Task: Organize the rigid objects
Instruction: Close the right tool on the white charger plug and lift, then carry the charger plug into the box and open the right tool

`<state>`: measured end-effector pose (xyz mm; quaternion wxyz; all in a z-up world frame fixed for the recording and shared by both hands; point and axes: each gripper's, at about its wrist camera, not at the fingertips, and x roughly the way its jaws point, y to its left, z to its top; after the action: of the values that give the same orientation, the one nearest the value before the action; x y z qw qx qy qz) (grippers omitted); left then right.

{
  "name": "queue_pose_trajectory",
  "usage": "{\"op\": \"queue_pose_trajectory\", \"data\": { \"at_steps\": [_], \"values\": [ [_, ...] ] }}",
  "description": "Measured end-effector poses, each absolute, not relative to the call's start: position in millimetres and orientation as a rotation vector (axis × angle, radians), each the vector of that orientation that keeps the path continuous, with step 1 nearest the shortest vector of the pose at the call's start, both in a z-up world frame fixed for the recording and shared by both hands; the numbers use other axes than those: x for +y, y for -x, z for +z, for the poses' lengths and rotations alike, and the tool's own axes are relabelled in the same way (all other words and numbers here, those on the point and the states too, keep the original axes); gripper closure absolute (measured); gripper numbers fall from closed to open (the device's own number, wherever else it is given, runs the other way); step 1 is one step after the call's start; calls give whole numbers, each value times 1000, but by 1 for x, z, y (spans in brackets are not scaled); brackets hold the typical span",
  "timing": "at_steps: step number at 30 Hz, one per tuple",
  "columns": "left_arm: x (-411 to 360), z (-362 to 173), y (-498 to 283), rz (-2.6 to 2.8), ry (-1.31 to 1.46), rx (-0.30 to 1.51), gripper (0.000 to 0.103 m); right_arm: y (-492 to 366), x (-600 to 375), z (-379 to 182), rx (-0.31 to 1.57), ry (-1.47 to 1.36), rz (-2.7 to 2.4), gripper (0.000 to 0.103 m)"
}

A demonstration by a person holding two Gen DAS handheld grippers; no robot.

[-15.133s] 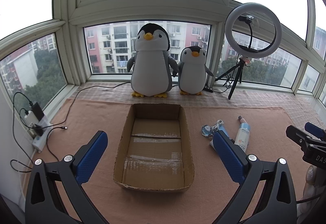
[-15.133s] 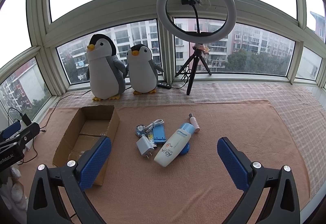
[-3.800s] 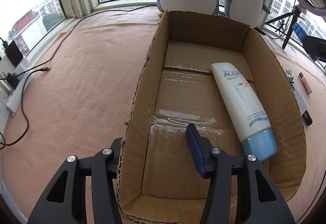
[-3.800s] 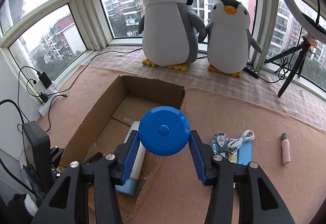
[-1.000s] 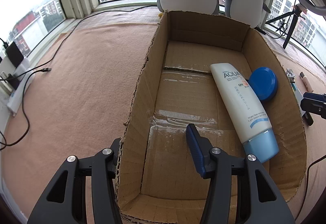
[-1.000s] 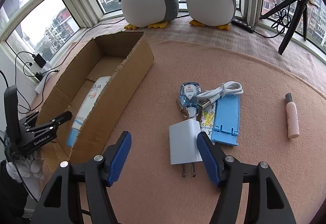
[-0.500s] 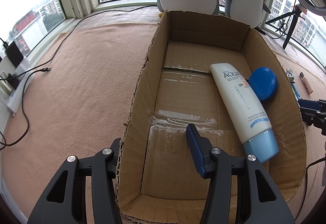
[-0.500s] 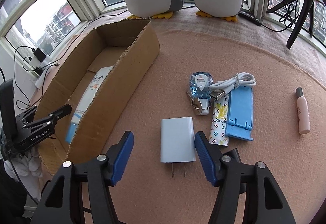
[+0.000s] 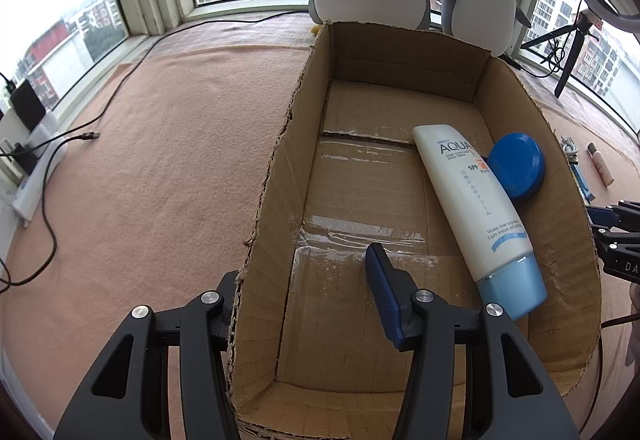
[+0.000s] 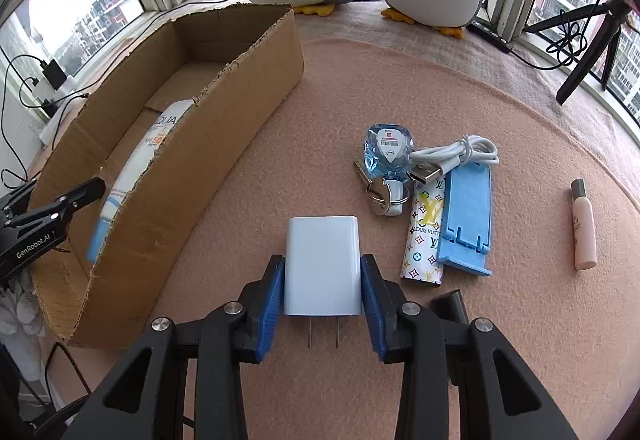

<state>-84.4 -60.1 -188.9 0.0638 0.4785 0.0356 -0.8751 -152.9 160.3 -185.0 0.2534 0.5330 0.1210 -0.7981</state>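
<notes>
Right gripper (image 10: 322, 294) low in the frame, blue pads pinching the flat sides of a white wall charger (image 10: 322, 264), smooth rounded block, two metal prongs pointing back toward the camera, resting on the fuzzy peach mat (image 10: 520, 320). To its right, the writing: a glossy slim case (image 10: 425, 236) printed "LOUIS VUITTON" with a yellow monogram, touching a blue plastic stand (image 10: 467, 216); above them a clear blue faceted fob (image 10: 387, 156) with a label too small to read, on a key ring, and a coiled white USB cable (image 10: 460, 156). A pink tube (image 10: 583, 230) lies well apart at the right edge, its print illegible. In the left wrist view, the left gripper (image 9: 304, 300) straddles the ragged left wall of the corrugated cardboard box (image 9: 276, 176), pinching it: one pad inside, the other finger hidden behind the wall. Inside at the right, a white tube (image 9: 476, 208) reads "AQUA", "SPF", "Water base sunscreen", plus Japanese script, pale blue cap toward the camera; a round blue disc (image 9: 516, 164) leans against the right wall, touching it. The other gripper's body, at the left edge of the right wrist view, shows "GenRobot.AI".
</notes>
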Motion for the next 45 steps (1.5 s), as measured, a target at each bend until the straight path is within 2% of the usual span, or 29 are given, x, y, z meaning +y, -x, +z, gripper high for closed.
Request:
{"op": "queue_pose_trajectory", "data": {
  "at_steps": [6, 12, 21, 29, 38, 45],
  "values": [
    [-60, -189, 84, -2643, -1445, 110, 51, 148, 161, -185, 333, -1445, -2183, 71],
    [-59, -189, 84, -2644, -1447, 114, 51, 140, 168, -175, 248, -1437, -2201, 71],
    [-59, -189, 85, -2645, -1446, 120, 51, 133, 162, -124, 106, -1319, -2239, 71],
    [-59, -189, 85, -2650, -1445, 131, 51, 134, 120, -86, 80, -1192, -2209, 71],
    [-62, -190, 84, -2657, -1445, 143, 51, 149, 61, -87, 63, -1169, -2130, 71],
    [-62, -190, 84, -2658, -1441, 160, 51, 159, 25, -102, 129, -1186, -2096, 71]
  ]
}}
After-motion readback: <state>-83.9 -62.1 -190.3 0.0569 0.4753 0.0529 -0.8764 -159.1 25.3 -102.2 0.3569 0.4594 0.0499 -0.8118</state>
